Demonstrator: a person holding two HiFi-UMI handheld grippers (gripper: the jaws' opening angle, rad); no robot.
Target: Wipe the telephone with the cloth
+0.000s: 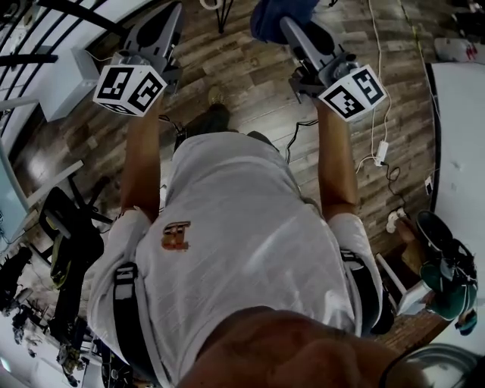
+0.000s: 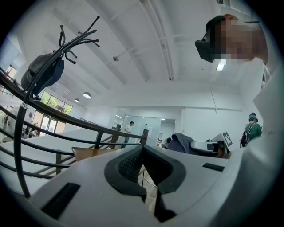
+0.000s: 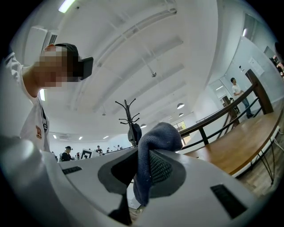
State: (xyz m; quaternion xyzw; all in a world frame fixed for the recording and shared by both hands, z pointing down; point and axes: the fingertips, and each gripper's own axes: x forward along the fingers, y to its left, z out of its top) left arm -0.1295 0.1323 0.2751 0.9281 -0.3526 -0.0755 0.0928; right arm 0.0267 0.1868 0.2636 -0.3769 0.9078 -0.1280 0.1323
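Presently, in the head view, both tools are held up in front of the person's chest, over the wooden floor [image 1: 250, 83] and not over any worktop. I judge this a carrying or ready posture, not wiping. The left tool [image 1: 174, 11] points away from the body, and the right tool [image 1: 288, 26] bears the blue cloth [image 1: 273, 15] at its tip. Loose cables [image 1: 379, 144] trail across the floor beside a white worktop [image 1: 462, 136] at the right edge, and no telephone shows on its visible part. In the left gripper view, the left tool's jaws are clenched pad to pad with nothing between them. It is aimed at the ceiling, a coat stand [image 2: 66, 44] with a hanging bag [image 2: 42, 75], and a dark railing [image 2: 66, 115]. In the right gripper view, the right tool is clamped on the cloth, pinched at a fold so that a wad bunches above the pads, probably left free as the wiping face. The telephone appears in no view, so contact is judged not yet made. The cables are the likeliest obstruction underfoot.
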